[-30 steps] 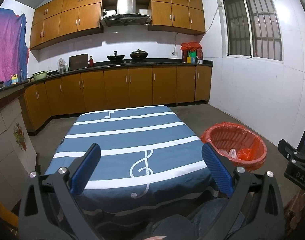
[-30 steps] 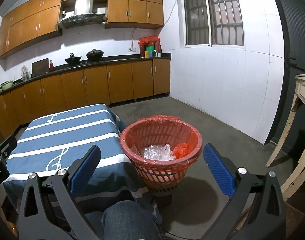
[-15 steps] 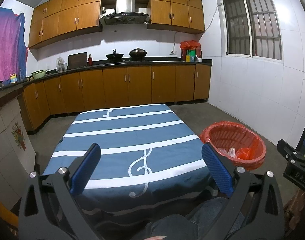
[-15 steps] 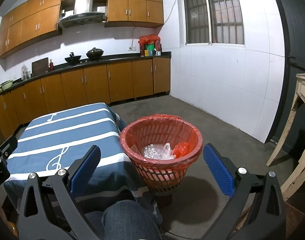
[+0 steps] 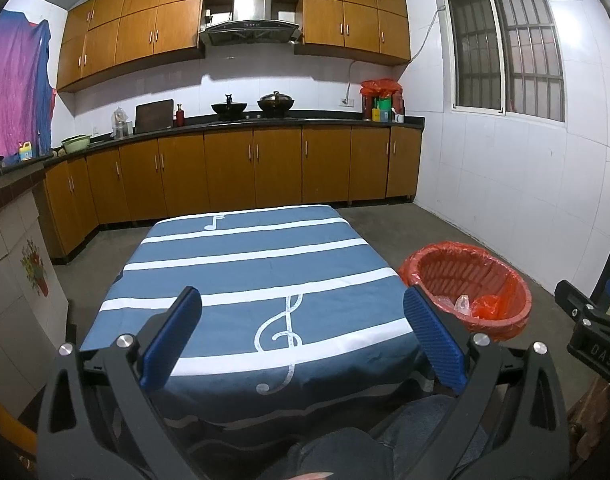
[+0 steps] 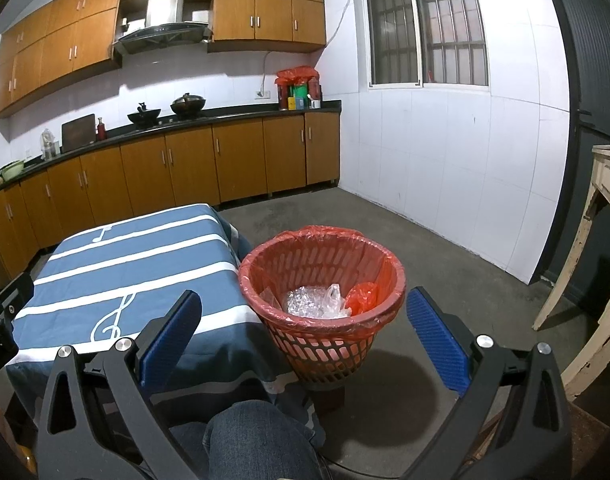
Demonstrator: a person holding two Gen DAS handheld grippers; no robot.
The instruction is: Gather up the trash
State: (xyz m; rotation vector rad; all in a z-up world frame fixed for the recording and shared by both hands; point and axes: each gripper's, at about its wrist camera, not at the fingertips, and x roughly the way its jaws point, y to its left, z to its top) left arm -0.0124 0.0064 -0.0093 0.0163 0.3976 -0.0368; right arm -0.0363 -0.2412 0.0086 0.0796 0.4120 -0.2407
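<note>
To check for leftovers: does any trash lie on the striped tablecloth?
No, the tablecloth is bare in the left wrist view; trash shows only inside the basket.

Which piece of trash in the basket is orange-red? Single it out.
The crumpled orange-red plastic bag, lying at the right side inside the red laundry-style wastebasket. The pieces beside it, the bubble wrap and the clear plastic film, are colourless.

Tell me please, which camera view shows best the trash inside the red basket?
The right wrist view: it looks down into the red basket, showing crumpled clear plastic and a red scrap. The left wrist view has the basket at its right side, its contents mostly hidden by the rim.
</note>
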